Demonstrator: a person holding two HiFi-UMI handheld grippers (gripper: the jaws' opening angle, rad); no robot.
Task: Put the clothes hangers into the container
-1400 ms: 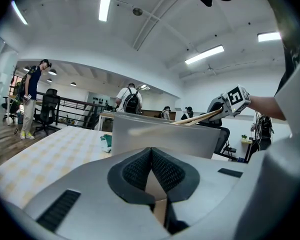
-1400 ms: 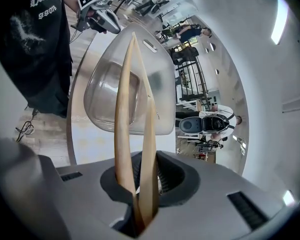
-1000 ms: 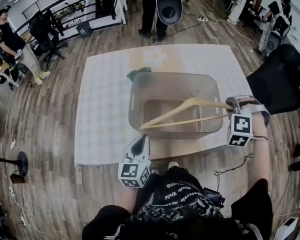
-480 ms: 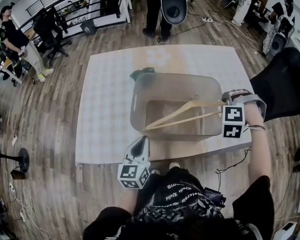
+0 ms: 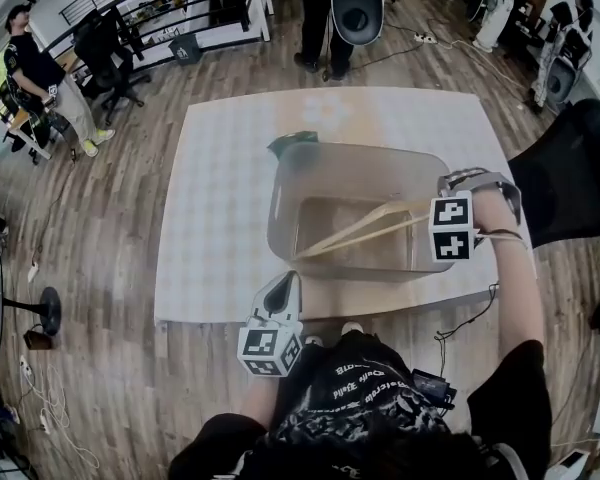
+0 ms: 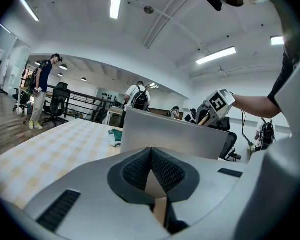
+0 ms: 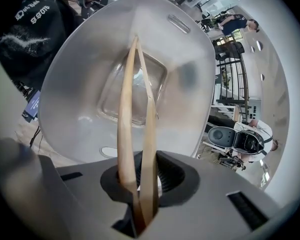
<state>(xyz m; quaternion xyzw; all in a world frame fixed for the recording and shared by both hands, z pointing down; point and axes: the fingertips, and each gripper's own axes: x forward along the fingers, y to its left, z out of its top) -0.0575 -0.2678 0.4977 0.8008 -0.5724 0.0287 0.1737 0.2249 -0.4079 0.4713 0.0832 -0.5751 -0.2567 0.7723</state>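
Note:
A wooden clothes hanger [image 5: 365,231] slants down into the translucent grey container [image 5: 360,151] on the table, its far end low near the container's near-left wall. My right gripper [image 5: 429,220] is shut on the hanger's right end, just over the container's right rim. In the right gripper view the hanger's two arms [image 7: 135,114] run from the jaws toward the container's floor [image 7: 132,91]. My left gripper [image 5: 279,290] hangs at the table's front edge, short of the container, shut with nothing in it [image 6: 151,159]. No other hanger shows inside the container.
The container stands on a pale checked table [image 5: 220,198]. A dark green item [image 5: 290,140] lies at the container's far-left corner. A black office chair [image 5: 570,168] stands to the right. People stand beyond the table [image 5: 325,8] and sit at far left [image 5: 30,68].
My right gripper has moved left and lower with the hanger, whose free end has sunk deeper into the container. The left gripper has stayed where it was.

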